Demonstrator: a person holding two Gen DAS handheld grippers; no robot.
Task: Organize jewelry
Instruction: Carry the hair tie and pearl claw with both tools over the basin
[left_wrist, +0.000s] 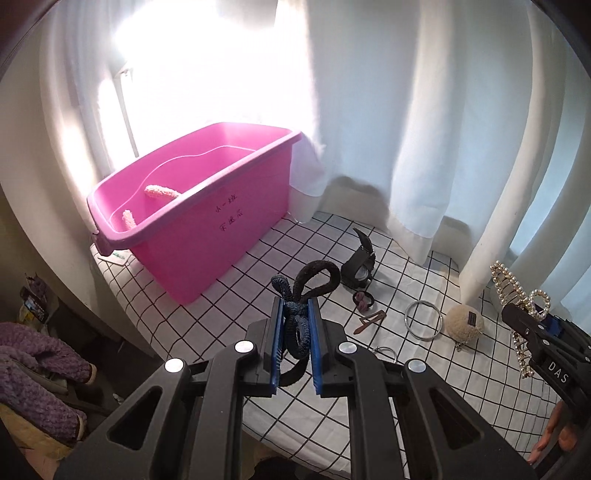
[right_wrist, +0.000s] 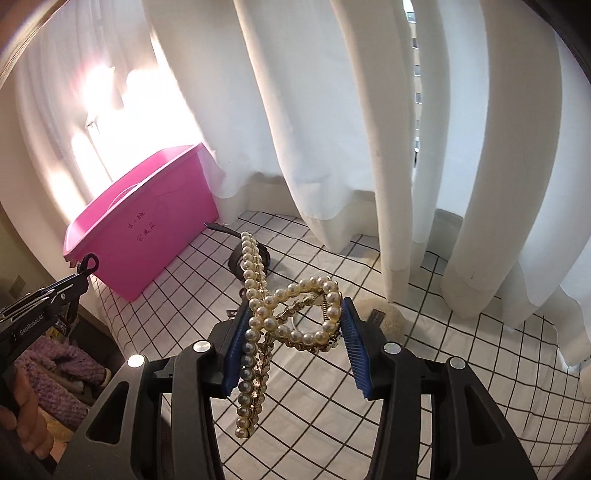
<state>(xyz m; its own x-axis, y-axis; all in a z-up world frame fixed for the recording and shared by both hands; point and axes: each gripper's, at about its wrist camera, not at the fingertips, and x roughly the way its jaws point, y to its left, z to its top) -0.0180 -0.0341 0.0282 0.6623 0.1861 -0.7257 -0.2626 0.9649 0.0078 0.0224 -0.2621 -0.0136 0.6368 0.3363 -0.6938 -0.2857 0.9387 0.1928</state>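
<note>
Left hand-held gripper pinches two hair ties; right hand-held gripper clamps one pearl clip.

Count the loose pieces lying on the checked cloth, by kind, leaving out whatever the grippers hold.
Black watch: 1
Small hair tie: 1
Brown hair clip: 1
Silver hoops: 2 (large hoop, small hoop)
Beige pom-pom: 1
Total: 6

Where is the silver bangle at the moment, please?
In the left wrist view, the silver bangle lies flat on the checked cloth, right of centre, just left of the cream pom-pom.
</note>
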